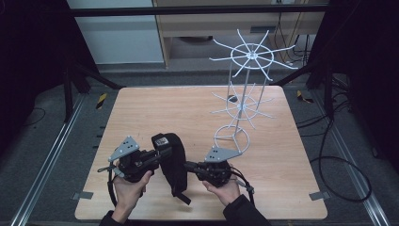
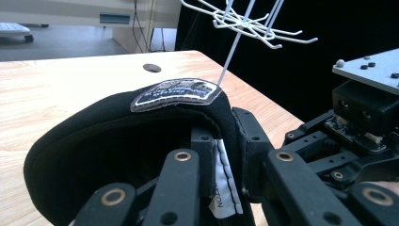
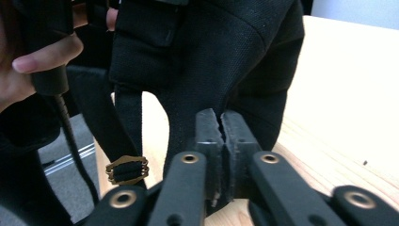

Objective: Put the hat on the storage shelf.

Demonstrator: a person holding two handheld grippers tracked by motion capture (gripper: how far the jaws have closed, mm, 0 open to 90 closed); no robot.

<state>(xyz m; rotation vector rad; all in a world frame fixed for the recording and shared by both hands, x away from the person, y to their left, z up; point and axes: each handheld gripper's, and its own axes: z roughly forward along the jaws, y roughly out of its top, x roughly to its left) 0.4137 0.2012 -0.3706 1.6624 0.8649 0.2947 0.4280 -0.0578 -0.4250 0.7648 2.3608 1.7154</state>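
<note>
The left gripper (image 1: 159,155) pinches the rim of a black cap (image 1: 172,160): in the left gripper view its jaws close on the cap's edge (image 2: 221,141), one jaw inside against the white inner label (image 2: 225,183), the other outside the fabric. Directly above those jaws sits the cap's embroidered patch (image 2: 175,93), curving over the crown. The right gripper (image 1: 190,166) is pressed together on the opposite side of the cap; in the right gripper view its jaws meet on a fold of black fabric (image 3: 235,75) right in front of them. Just left of those jaws in that view hangs the cap's strap with a brass buckle (image 3: 127,170), and beyond it the person's left hand (image 3: 28,66) grips the other gripper's handle. In the high view the cap hangs between the two grippers, held above the table (image 1: 155,113) near its front edge, with the strap (image 1: 182,194) trailing toward the person. The person's right hand (image 1: 226,189) holds its gripper from below. Farther ahead of the right gripper, well apart from the cap, stands a white wire rack (image 1: 244,94) with a ring base and two tiers of radiating hooks. Beyond the left gripper's jaws, a small dark hole (image 2: 152,68) lies in the table near the rack's pole.
</note>
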